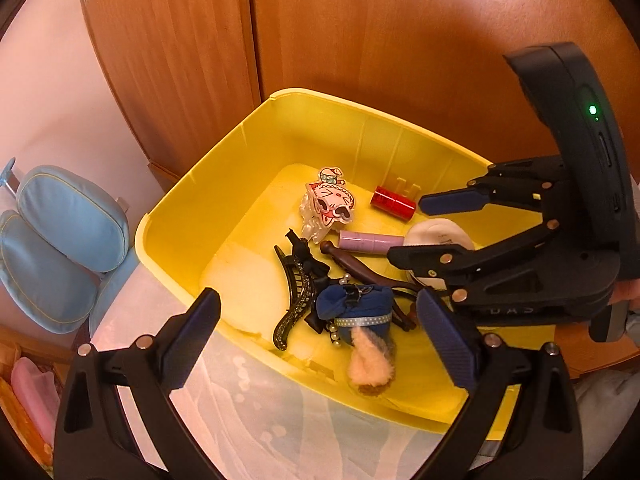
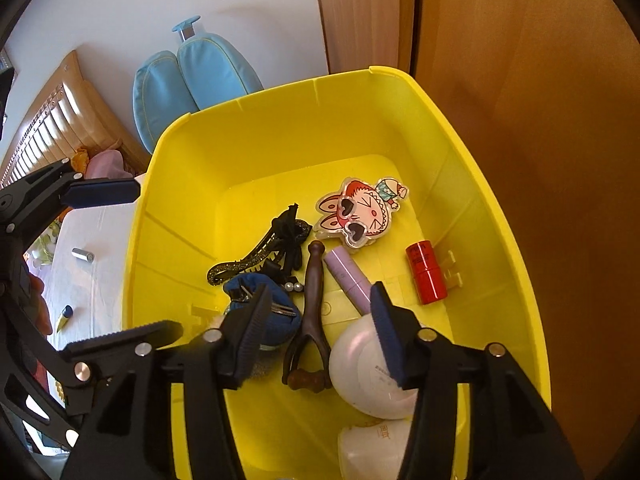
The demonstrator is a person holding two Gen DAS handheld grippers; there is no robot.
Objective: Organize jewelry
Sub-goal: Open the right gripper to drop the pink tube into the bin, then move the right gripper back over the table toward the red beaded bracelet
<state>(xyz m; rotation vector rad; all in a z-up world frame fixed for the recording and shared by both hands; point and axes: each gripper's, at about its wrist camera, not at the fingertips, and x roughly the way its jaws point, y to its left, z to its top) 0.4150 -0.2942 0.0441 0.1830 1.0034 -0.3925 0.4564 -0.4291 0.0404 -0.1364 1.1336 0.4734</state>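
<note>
left gripper (image 1: pixel 318 334) agape, right gripper (image 2: pixel 318 330) spread, both tilted down

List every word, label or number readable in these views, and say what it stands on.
Nothing reads clearly.
Red cylindrical container: dark print, too blurred.
White round compact: small grey print, too small.
White container below it: gold marks, perhaps characters, unreadable.
Right tool: embossed letters on its base, unreadable.

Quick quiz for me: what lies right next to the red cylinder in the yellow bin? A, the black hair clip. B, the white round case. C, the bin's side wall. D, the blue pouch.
C: in the right wrist view the red cylinder lies close to the side wall of the yellow bin, while the clip, pouch and white case lie farther off.
</note>
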